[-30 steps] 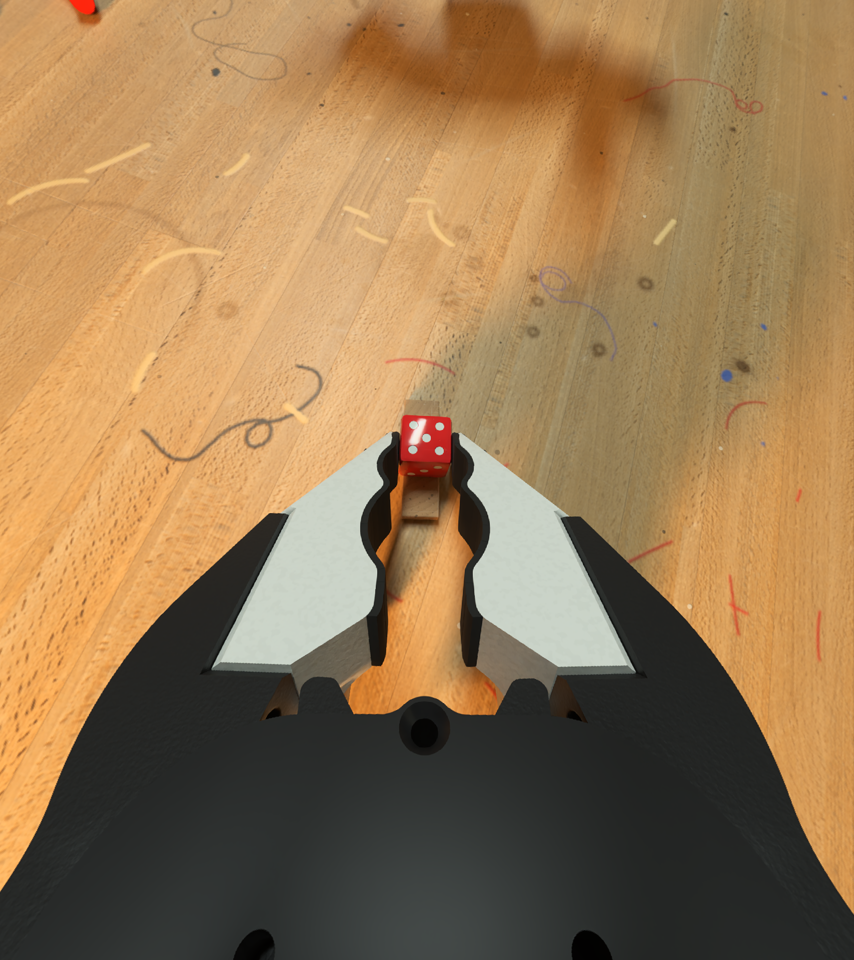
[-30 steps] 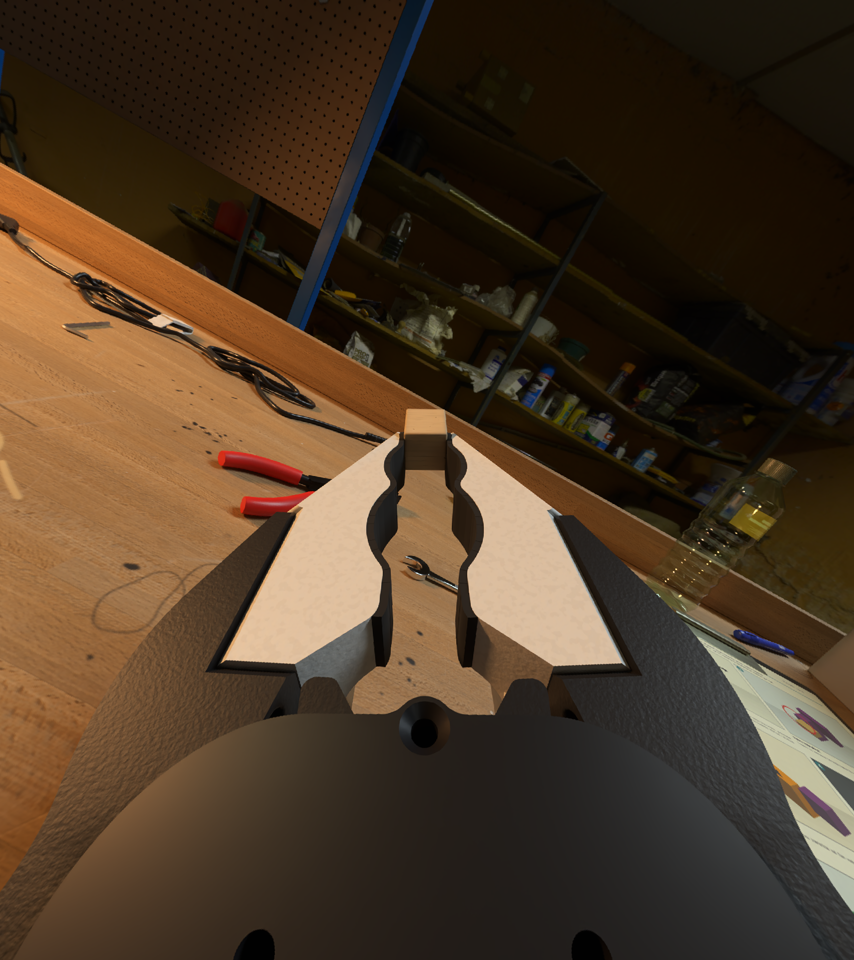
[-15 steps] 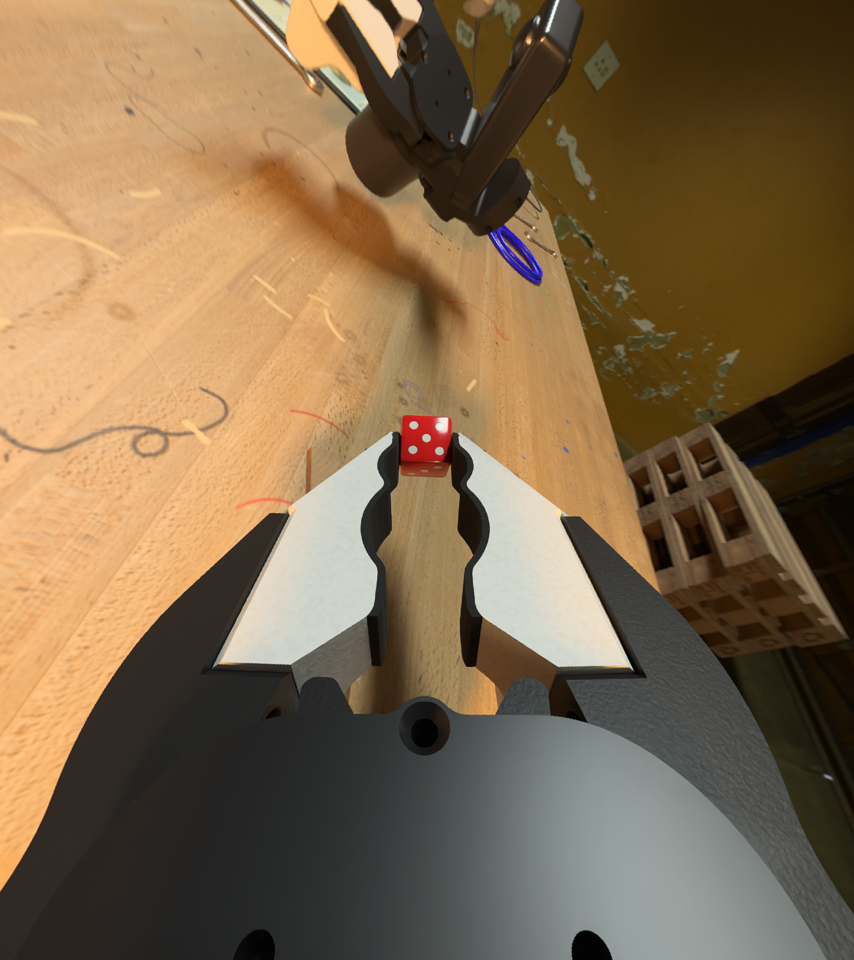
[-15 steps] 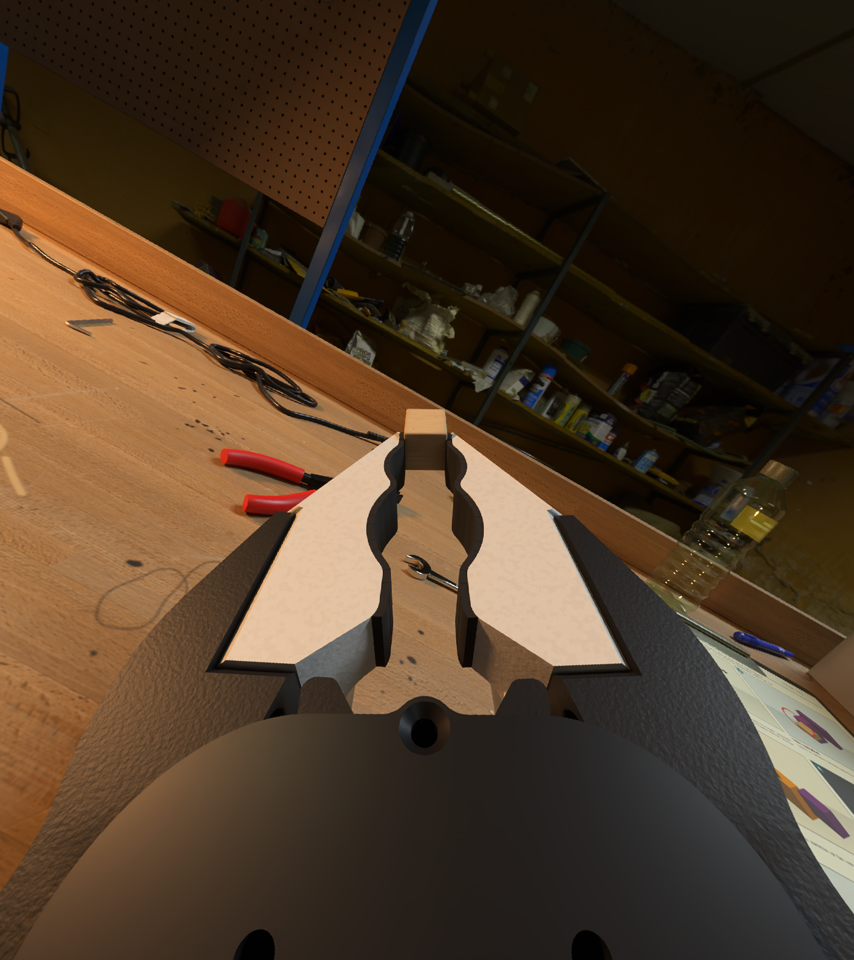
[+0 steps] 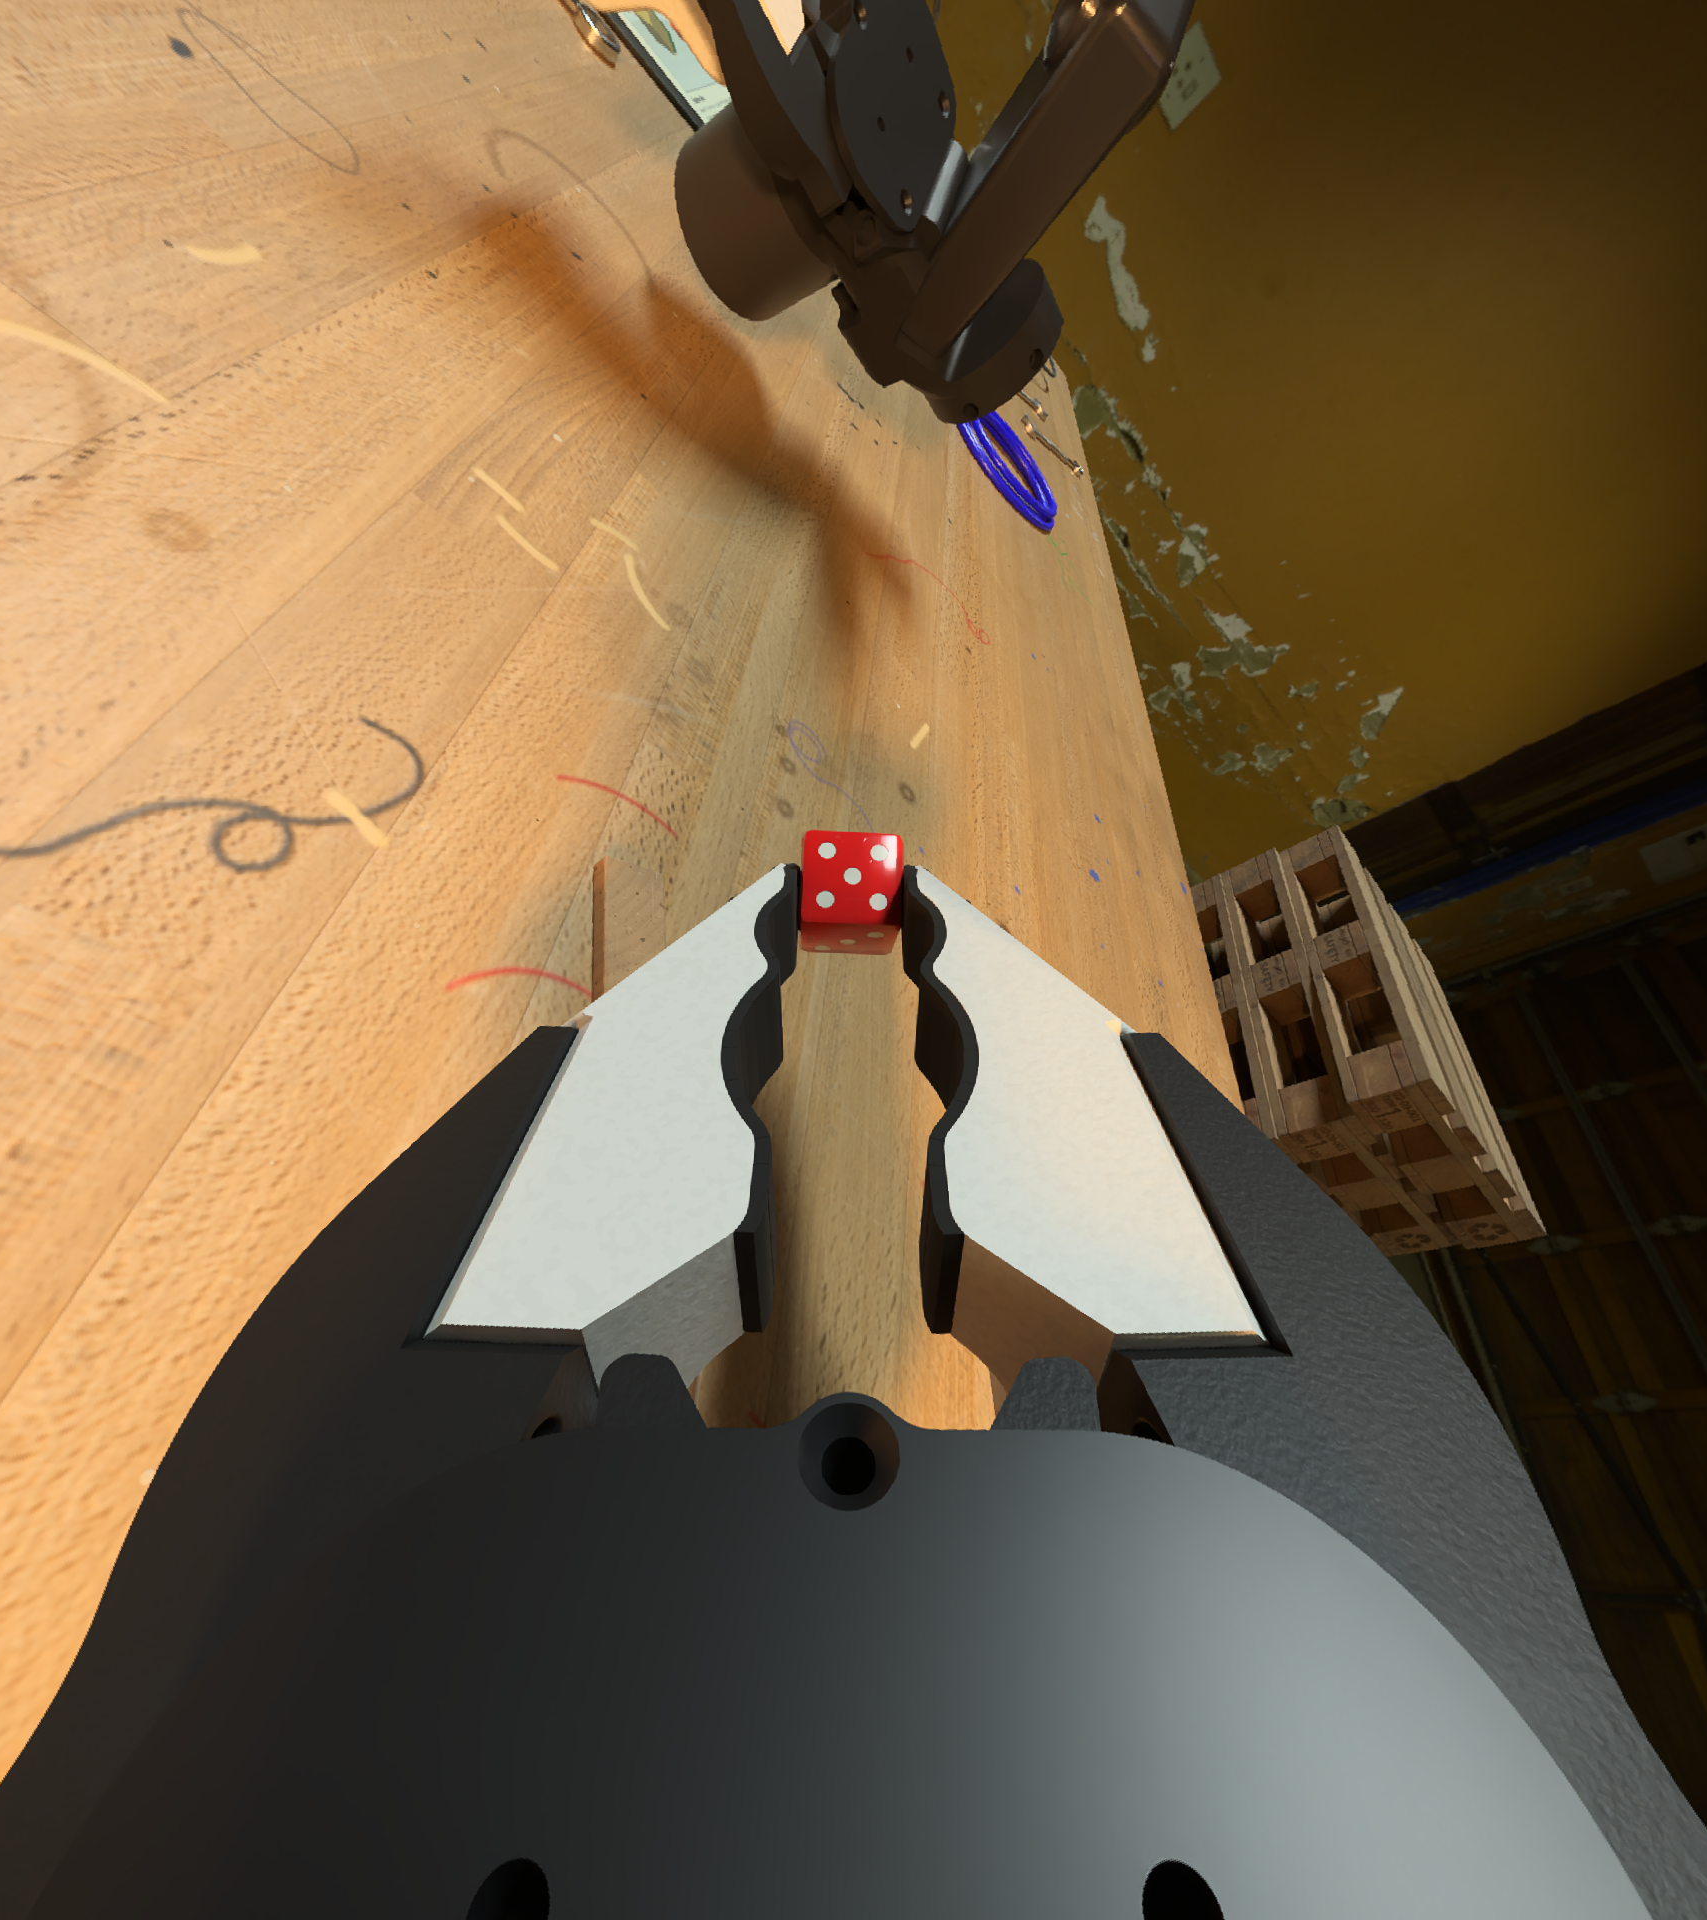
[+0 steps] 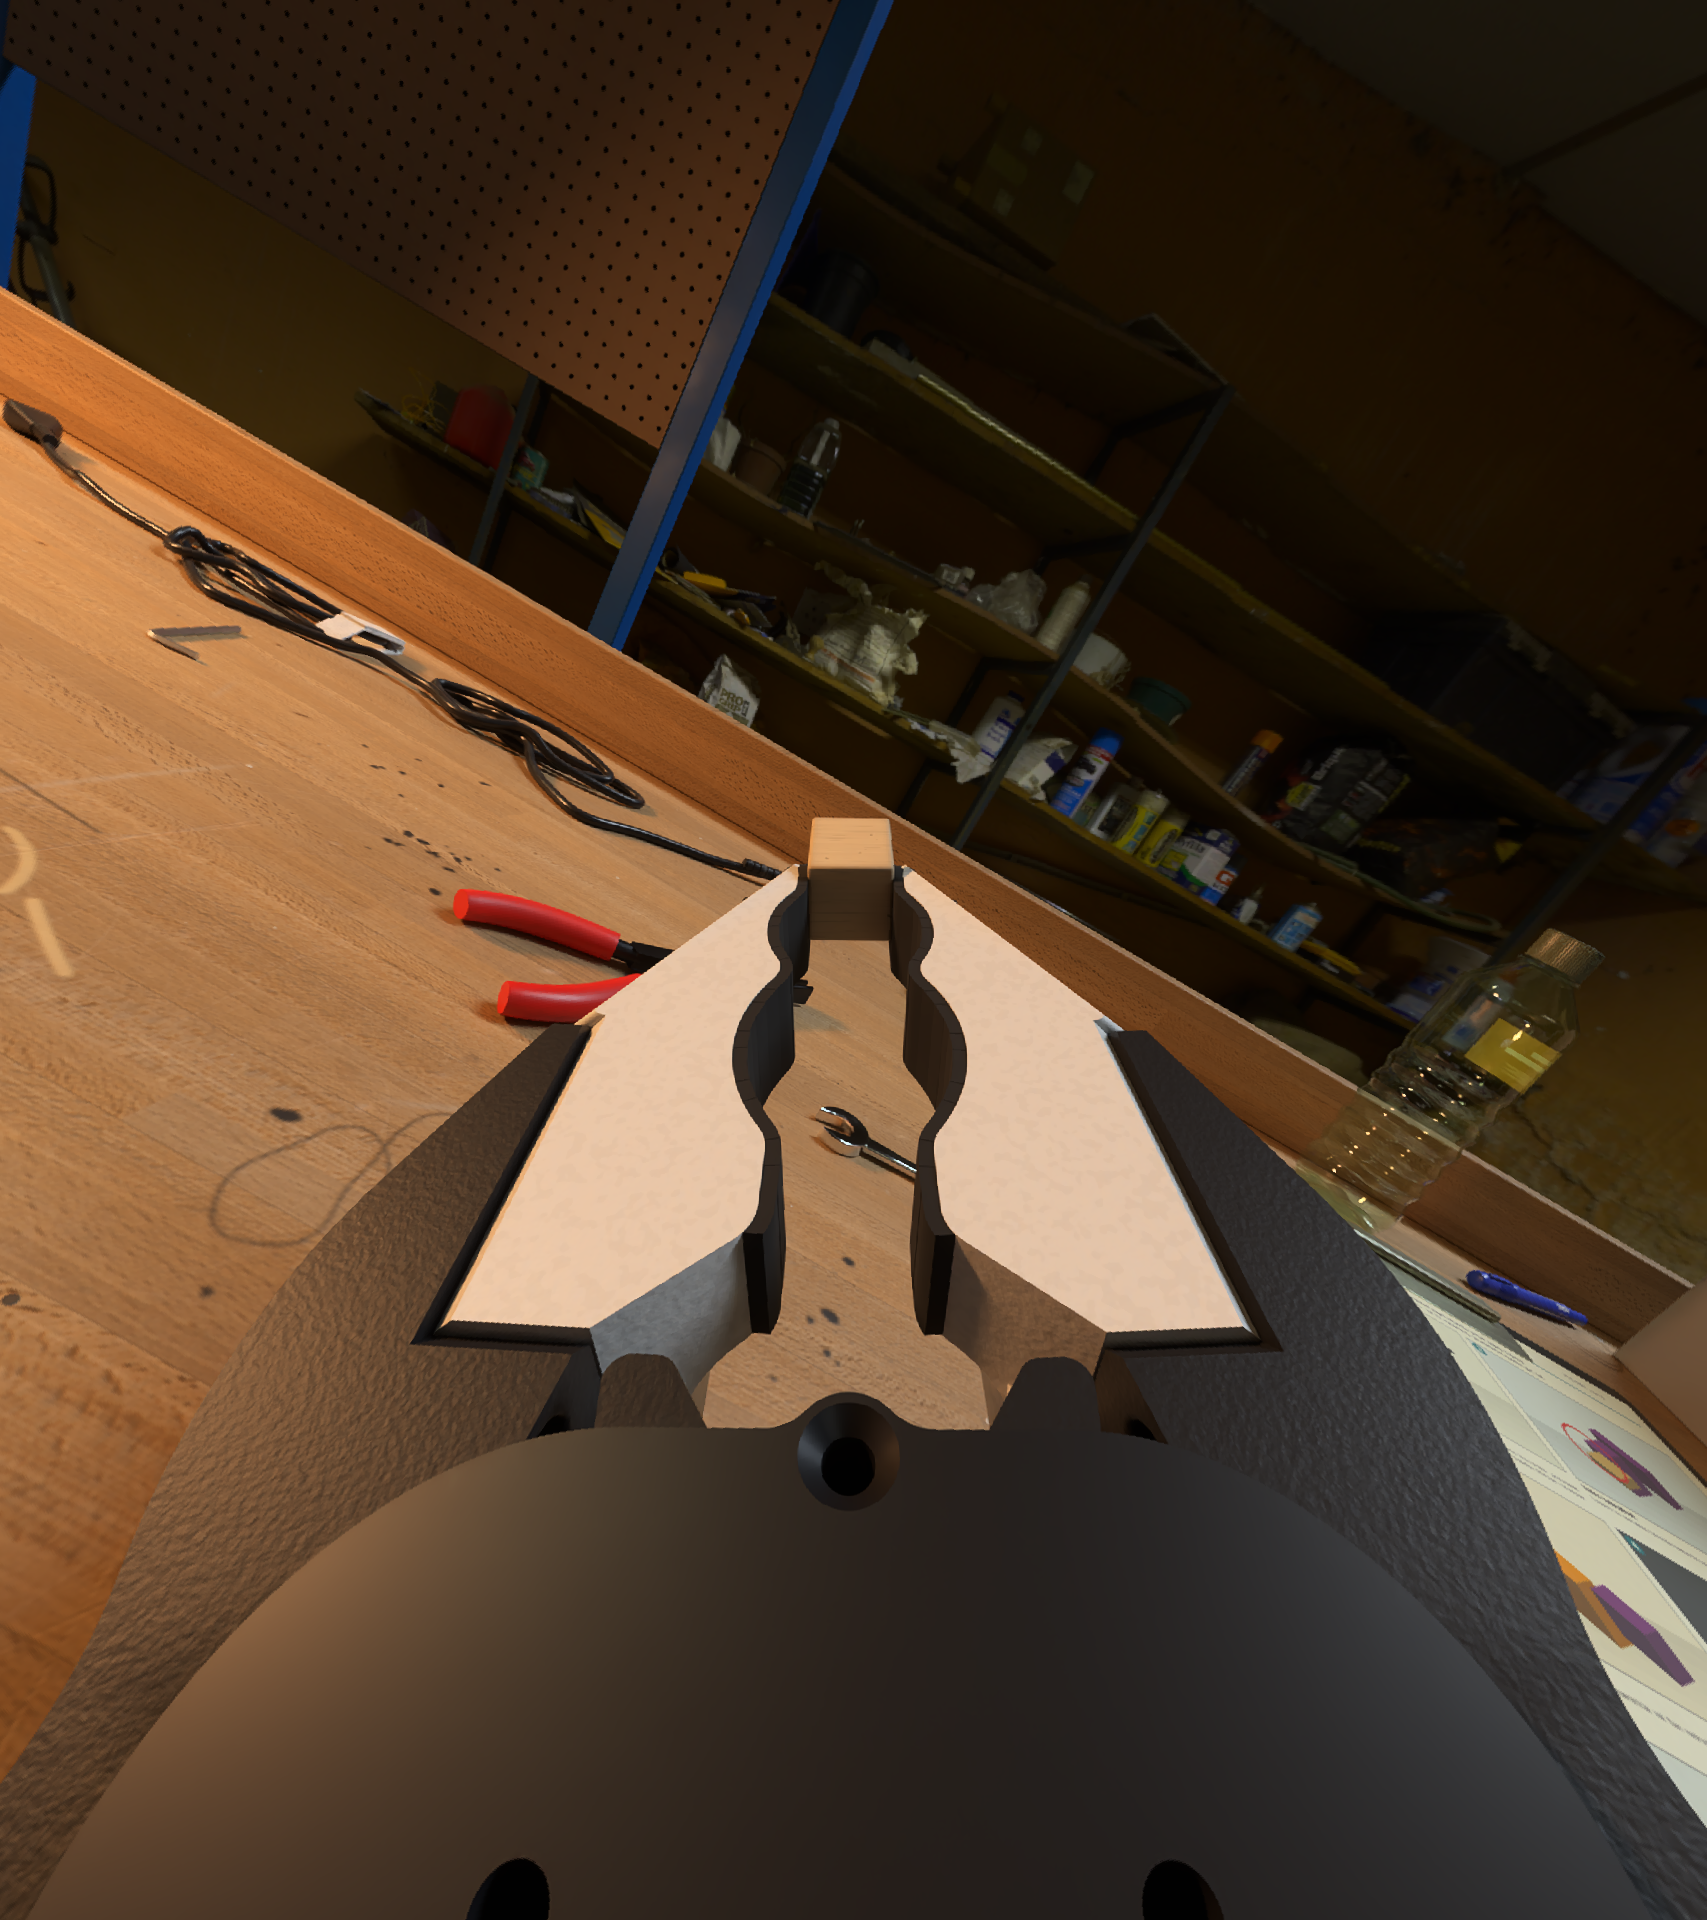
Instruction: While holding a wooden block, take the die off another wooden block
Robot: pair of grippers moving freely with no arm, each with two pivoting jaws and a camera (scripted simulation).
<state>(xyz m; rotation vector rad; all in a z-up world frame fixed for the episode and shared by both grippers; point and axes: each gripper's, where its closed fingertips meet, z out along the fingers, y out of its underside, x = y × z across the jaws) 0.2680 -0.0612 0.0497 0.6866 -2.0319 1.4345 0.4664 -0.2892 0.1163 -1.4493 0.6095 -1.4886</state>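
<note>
My left gripper [image 5: 849, 899] is shut on a red die with white pips [image 5: 851, 878], held at the fingertips above the wooden workbench [image 5: 309, 520]. A pale wooden block [image 5: 625, 920] lies on the bench just left of my left finger, mostly hidden by it. My right gripper [image 6: 850, 904] is shut on a small light wooden block [image 6: 850, 873], held in the air above the bench. The right gripper's dark body [image 5: 859, 208] also shows at the top of the left wrist view, hanging over the bench.
The bench edge runs down the right of the left wrist view, with a blue wire coil [image 5: 1010, 473] near it and wooden pallets [image 5: 1348, 1049] below. The right wrist view shows red-handled pliers [image 6: 558, 951], a black cable [image 6: 475, 717], a small wrench [image 6: 864, 1143], a plastic bottle [image 6: 1451, 1081] and printed sheets [image 6: 1659, 1558].
My left gripper has lifted the die off the block and swung its view towards the bench edge, bringing the right gripper into sight. The right gripper has barely moved.
</note>
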